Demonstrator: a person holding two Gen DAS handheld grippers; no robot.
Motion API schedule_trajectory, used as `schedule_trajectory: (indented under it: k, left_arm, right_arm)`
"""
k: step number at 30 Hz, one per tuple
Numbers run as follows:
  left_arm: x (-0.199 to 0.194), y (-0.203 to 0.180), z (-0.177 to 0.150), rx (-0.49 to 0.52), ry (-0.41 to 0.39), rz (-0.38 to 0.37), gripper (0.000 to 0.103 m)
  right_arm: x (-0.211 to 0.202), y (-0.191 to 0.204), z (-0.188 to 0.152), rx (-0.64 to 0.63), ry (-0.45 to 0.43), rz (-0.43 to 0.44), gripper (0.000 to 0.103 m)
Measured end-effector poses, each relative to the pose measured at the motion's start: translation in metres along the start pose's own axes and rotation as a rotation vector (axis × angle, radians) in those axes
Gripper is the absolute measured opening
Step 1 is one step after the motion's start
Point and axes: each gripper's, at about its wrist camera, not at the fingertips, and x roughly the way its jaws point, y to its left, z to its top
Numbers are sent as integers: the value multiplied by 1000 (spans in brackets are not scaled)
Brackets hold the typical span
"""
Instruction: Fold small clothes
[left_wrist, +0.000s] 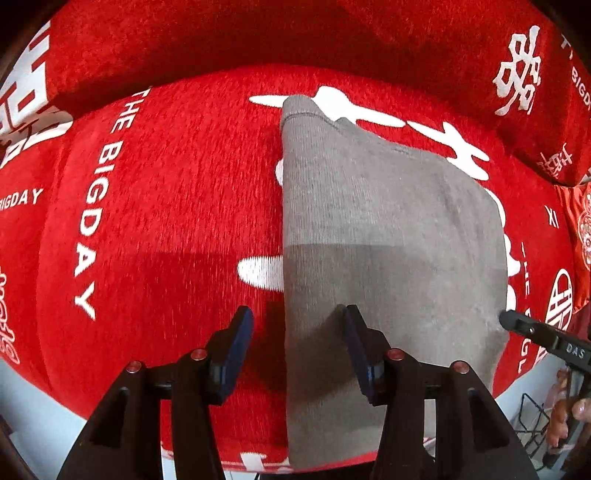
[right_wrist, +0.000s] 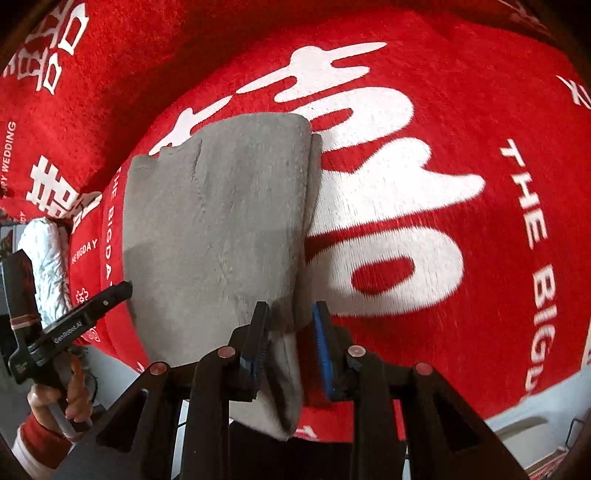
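Left gripper (left_wrist: 297, 349) low over red blanket (left_wrist: 166, 206), pointing forward, jaws wide apart, gripping nothing; right finger over grey garment (left_wrist: 384, 236), left finger over bare blanket. Right gripper (right_wrist: 290, 341) at garment's near right edge, jaws partly open, straddling folded edge, cloth between pads, not pinched. Garment folded, long axis running away from grippers, near end draping over cushion's front edge. Open blanket left and right.

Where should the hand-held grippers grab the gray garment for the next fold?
Probably the gray garment near corners, from the front: its near end overhangs the red cushion, with left hand-held gripper and right hand-held gripper open astride its side edges.
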Motion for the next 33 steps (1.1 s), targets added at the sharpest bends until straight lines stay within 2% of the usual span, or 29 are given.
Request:
schedule_trajectory:
  k: [12, 14, 15, 16, 18, 19, 20, 21, 23, 27, 30, 33]
  left_arm:
    - [-24, -14, -21, 3, 34, 47, 52]
    - [-28, -15, -25, 4, 40, 55, 52]
    - [-30, -15, -27, 6, 42, 62, 52]
    - [-32, -16, -29, 10, 46, 72, 52]
    - [-36, -18, -33, 17, 57, 85, 54]
    - [-38, -18, -35, 16, 64, 88, 58]
    - [-40, -18, -38, 14, 72, 90, 80]
    - [-43, -18, -40, 9, 65, 98, 94]
    - [-52, -19, -45, 13, 33, 118, 95]
    - [-59, -19, -51, 13, 50, 112, 95]
    - [-66, -19, -53, 7, 44, 118, 95]
    - [-74, -20, -53, 4, 28, 126, 95]
  right_arm:
    - [-20, 22, -22, 39, 21, -18, 27]
    - [-23, 26, -26, 35, 22, -33, 38]
    - [-26, 29, -28, 32, 20, -43, 51]
    - [-28, 32, -29, 29, 16, -48, 56]
    - [-34, 40, -32, 14, 6, -61, 57]
    - [-35, 42, -33, 11, 4, -69, 61]
    - [-37, 45, -33, 8, 2, -77, 63]
    - [-39, 47, -34, 6, -3, -80, 65]
    - [-42, 51, -36, 5, -10, -85, 67]
    - [-51, 60, -39, -7, -34, -113, 78]
    - [-57, 66, -40, -32, -55, -155, 80]
    - [-62, 72, -41, -54, -64, -201, 94]
